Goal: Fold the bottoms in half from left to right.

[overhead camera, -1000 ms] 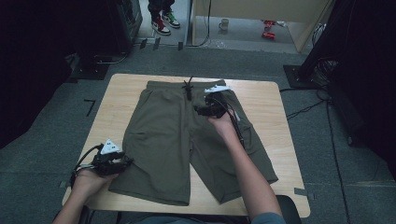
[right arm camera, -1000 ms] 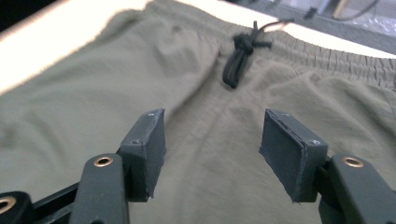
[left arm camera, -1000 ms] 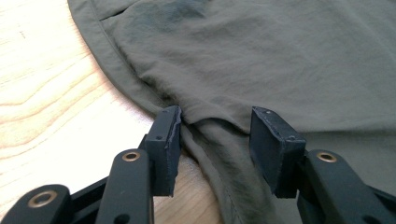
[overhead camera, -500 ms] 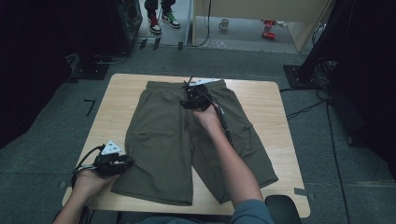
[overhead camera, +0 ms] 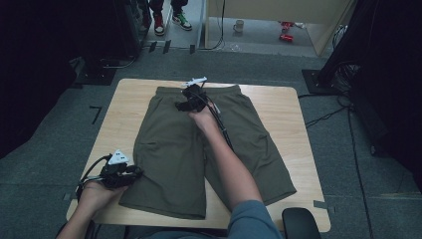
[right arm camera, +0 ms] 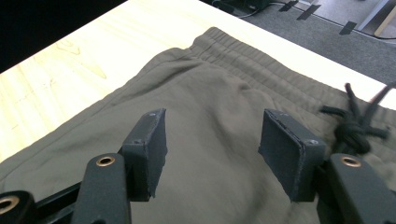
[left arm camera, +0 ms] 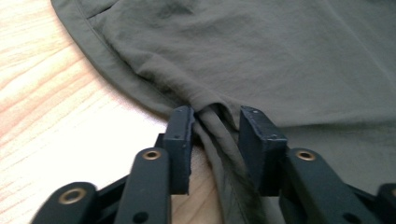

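Observation:
Olive-green shorts [overhead camera: 184,144] lie flat on the wooden table [overhead camera: 129,114], waistband [right arm camera: 261,60] at the far edge. My left gripper [overhead camera: 137,172] rests at the outer hem of the near-left leg. Its jaws have just been closing, and in the left gripper view [left arm camera: 215,126] a raised fold of hem [left arm camera: 210,116] stands between the pads, with a small gap still left. My right gripper [overhead camera: 185,99] hovers open over the cloth just below the waistband [right arm camera: 212,135], with nothing between its fingers. The black drawstring knot [right arm camera: 355,126] lies off to its right.
Bare wood borders the shorts on both sides. Beyond the table are grey floor, a mug [overhead camera: 239,25], a person's shoes [overhead camera: 158,22] and cables [overhead camera: 323,117]. A black padded object [overhead camera: 301,224] sits at the near right edge.
My right gripper has slid left along the waistband, from the right pocket area to the middle near the drawstring. The left hand stays at the hem.

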The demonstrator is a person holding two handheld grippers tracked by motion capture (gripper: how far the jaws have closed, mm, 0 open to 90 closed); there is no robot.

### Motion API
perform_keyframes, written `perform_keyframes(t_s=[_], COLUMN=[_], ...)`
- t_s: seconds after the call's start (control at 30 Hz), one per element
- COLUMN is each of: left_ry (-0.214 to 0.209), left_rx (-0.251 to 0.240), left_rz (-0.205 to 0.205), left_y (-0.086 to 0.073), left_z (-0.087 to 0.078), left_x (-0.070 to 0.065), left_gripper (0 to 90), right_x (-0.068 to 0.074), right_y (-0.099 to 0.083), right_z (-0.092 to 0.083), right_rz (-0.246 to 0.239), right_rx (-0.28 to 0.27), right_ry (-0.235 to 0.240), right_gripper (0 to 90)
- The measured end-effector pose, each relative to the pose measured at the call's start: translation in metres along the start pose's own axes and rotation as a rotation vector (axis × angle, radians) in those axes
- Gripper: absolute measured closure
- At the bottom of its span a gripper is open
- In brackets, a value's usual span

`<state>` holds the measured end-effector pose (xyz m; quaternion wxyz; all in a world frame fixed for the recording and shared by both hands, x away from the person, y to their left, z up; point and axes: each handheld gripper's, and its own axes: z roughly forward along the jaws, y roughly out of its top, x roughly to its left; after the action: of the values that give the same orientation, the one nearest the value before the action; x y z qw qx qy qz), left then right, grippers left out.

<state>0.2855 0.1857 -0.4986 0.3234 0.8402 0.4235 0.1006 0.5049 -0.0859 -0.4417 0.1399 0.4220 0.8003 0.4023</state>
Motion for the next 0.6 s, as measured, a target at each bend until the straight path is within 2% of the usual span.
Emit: perform_keyframes(t_s=[0.13,0.3,0.37,0.47,0.6], left_ry=[-0.013,-0.017,-0.002,0.005,0.009], left_rx=[0.01,0.023,0.026,0.029,0.018], left_rz=[-0.013,-0.007,-0.006,-0.03,0.004], left_y=[0.001,0.002,0.002,-0.001,-0.004], left_z=[0.0,-0.001,-0.002,-0.004,-0.004], left_x=[0.0,-0.001,0.0,-0.001,-0.008], left_gripper=[72.5,74.5,72.4,68.7,62.4], right_x=[0.007,0.016,0.021,0.028,0.037], right_y=[0.003,0.004,0.004,0.003,0.005], right_z=[0.014,0.033,0.041,0.052,0.068], right_rz=[-0.006,0.017,0.009,0.001,0.0], right_rx=[-0.005,-0.013,-0.017,-0.014,0.009], right_ry=[0.014,0.019,0.016,0.024,0.044], right_gripper=[42.4,40.2,40.3,40.6,37.7])
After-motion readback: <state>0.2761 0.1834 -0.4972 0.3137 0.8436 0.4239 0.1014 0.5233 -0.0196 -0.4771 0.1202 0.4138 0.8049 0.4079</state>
